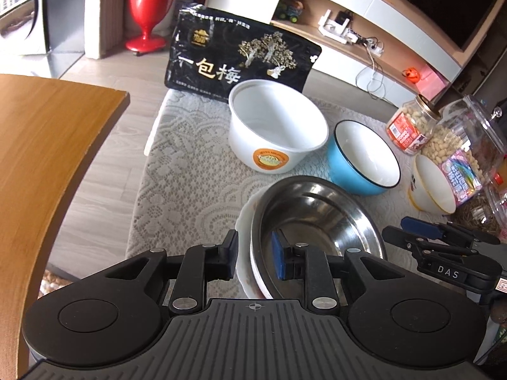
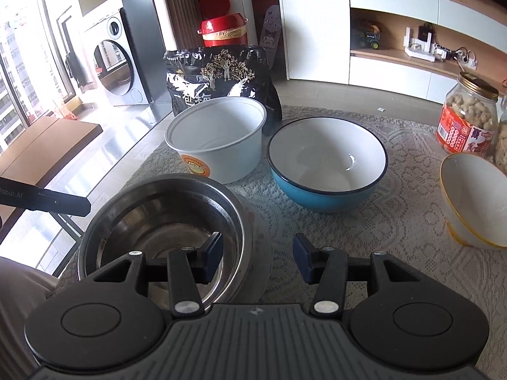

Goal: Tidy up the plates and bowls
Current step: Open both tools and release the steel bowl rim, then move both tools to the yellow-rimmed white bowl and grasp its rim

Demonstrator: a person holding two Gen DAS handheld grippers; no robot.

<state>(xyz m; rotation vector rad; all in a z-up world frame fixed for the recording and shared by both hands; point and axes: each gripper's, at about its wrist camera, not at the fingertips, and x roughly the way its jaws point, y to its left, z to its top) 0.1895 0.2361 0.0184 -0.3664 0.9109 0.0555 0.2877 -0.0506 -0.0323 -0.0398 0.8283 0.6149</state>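
A steel bowl (image 1: pixel 317 215) sits nested in a white plate (image 1: pixel 245 221) on the lace-covered table. My left gripper (image 1: pixel 255 258) straddles their near rim, one finger outside the plate and one inside the steel bowl; I cannot tell if it grips. My right gripper (image 2: pixel 256 258) is open, its left finger over the steel bowl (image 2: pixel 164 218) and its right finger over the cloth; it also shows in the left wrist view (image 1: pixel 421 231). Behind stand a white plastic bowl (image 1: pixel 275 126), a blue bowl (image 1: pixel 364 158) and a yellow-rimmed white bowl (image 1: pixel 431 183).
A black snack bag (image 1: pixel 240 53) stands behind the white plastic bowl. Jars of nuts (image 1: pixel 412 126) and a clear container (image 1: pixel 469 145) crowd the right side. A wooden table (image 1: pixel 41 158) lies to the left across a floor gap.
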